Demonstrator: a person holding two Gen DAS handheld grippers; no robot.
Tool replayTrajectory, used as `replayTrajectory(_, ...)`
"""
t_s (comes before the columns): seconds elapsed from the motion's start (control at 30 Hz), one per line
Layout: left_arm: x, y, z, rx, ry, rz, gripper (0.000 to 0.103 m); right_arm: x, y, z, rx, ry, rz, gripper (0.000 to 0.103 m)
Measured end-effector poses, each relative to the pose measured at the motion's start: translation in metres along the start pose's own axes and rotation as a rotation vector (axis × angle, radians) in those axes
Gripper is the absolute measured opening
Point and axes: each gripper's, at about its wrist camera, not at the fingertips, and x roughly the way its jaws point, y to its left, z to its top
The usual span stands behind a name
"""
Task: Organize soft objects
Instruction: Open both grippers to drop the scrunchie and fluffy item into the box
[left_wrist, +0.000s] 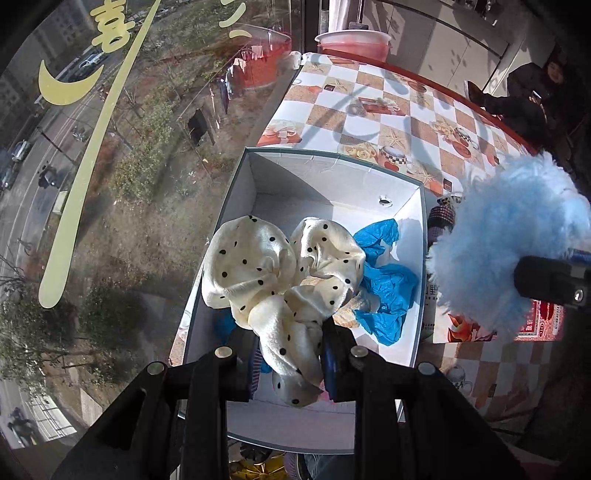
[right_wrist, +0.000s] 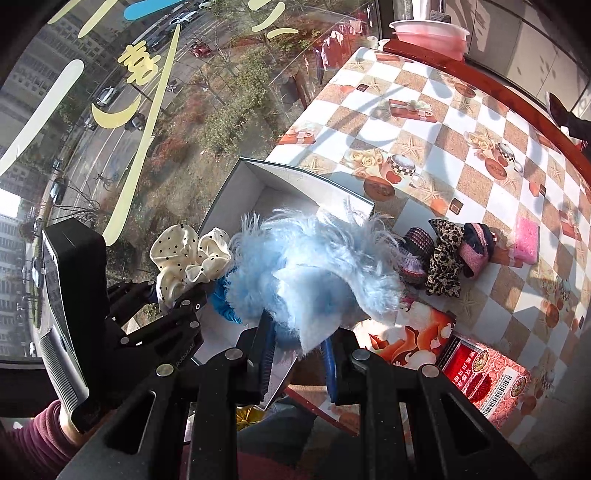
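My left gripper (left_wrist: 290, 354) is shut on a cream polka-dot scrunchie (left_wrist: 280, 273) and holds it over an open white box (left_wrist: 332, 184). Crumpled blue material (left_wrist: 384, 280) lies inside the box. My right gripper (right_wrist: 297, 350) is shut on a fluffy light-blue piece (right_wrist: 314, 266), held over the box's right edge (right_wrist: 306, 177). The left gripper (right_wrist: 181, 291) with the scrunchie (right_wrist: 184, 254) shows at the left of the right wrist view. The blue fluff (left_wrist: 498, 240) also shows at the right of the left wrist view.
On the checkered tablecloth (right_wrist: 461, 122) lie a dark knitted scrunchie (right_wrist: 417, 251), a leopard-print one (right_wrist: 443, 254), a pink-and-black one (right_wrist: 476, 247) and a pink sponge (right_wrist: 524, 240). A red packet (right_wrist: 487, 380) lies near. A pink basin (right_wrist: 428, 33) stands far back. A window borders the left.
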Motion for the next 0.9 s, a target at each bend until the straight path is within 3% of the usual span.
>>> replayTrajectory(0.9,0.015,0.008,0.007,-0.018,0.030,0.021,0.029,0.028,0.011,0.038,-0.030,0.025,-0.010,0.024)
